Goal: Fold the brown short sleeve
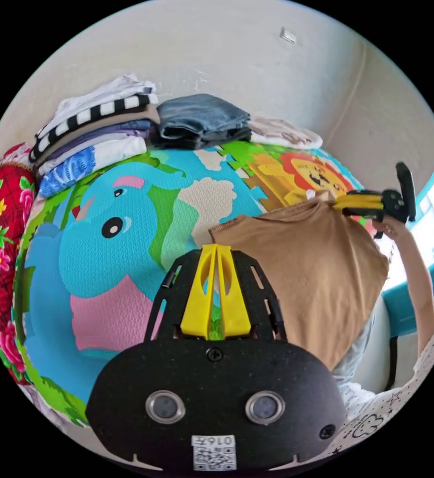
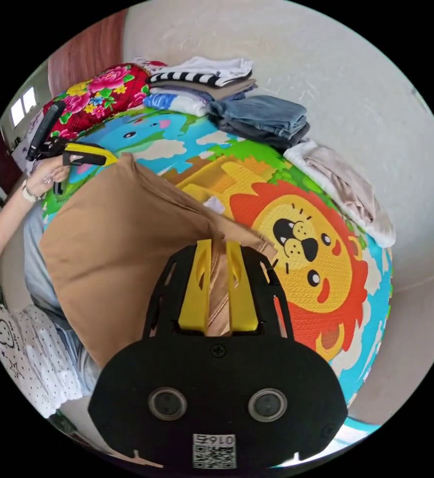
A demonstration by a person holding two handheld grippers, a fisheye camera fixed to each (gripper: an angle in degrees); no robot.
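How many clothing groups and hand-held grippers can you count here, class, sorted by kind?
Brown short sleeve shirt held up: 1
Piles of folded clothes by the wall: 3 (striped-top stack, folded jeans, pale garments)
Hand-held grippers: 2 (left, right)
Total: 6

Bright, even daylight; sharp focus; strong fisheye bending toward black circular edges
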